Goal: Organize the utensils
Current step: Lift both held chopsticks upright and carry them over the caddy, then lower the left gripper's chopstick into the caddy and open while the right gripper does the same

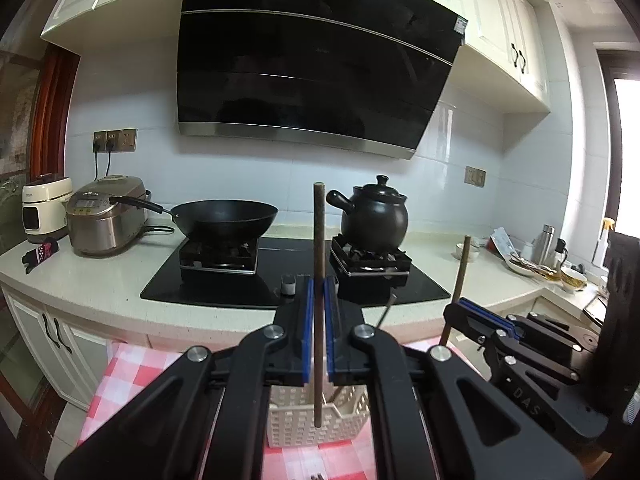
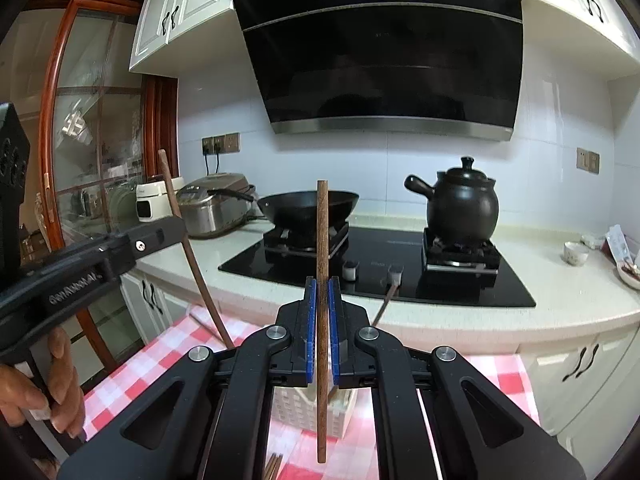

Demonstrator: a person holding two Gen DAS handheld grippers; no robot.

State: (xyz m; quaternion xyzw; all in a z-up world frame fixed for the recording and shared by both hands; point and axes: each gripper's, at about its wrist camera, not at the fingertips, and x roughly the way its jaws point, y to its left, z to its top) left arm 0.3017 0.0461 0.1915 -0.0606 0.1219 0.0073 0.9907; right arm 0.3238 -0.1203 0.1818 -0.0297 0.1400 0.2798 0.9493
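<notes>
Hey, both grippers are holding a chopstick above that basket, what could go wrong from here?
1. The left gripper pinches its brown wooden chopstick upright between narrow blue pads; it may pivot or slip.
2. The right gripper's chopstick hangs beside the cream perforated plastic basket, so it may miss the rim.
3. The grippers are close and might collide.

You see: wok (image 1: pixel 226 216) on left burner | black clay pot (image 1: pixel 374 216) on right burner | rice cooker (image 1: pixel 106 218) on surface (image 1: pixel 100 276)
</notes>
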